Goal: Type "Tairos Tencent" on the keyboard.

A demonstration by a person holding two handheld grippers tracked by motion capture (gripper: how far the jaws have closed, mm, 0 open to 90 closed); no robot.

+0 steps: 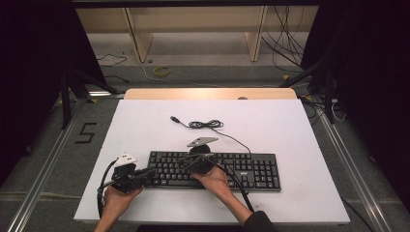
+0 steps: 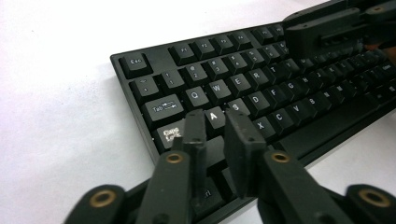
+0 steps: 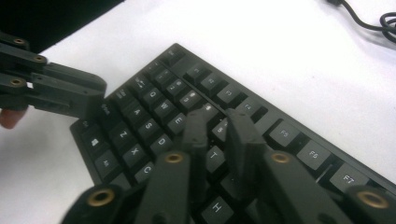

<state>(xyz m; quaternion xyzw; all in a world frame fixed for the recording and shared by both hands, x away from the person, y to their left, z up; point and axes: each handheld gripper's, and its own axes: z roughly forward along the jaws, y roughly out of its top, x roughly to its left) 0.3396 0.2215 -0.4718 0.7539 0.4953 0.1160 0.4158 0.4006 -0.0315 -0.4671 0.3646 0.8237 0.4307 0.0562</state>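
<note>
Near the table's front edge lies the flat black plastic keyboard (image 1: 212,170), long axis left-right (cable trailing away from me); my left gripper (image 2: 215,128) and right gripper (image 3: 217,128) hover above, jaws nearly closed, empty.

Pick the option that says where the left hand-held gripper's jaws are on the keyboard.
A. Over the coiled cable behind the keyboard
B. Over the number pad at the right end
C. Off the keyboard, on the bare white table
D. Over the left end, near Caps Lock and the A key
D: in the left gripper view, the left hand-held gripper has its nearly closed jaws over the keyboard beside the Caps Lock key and the A key.
</note>
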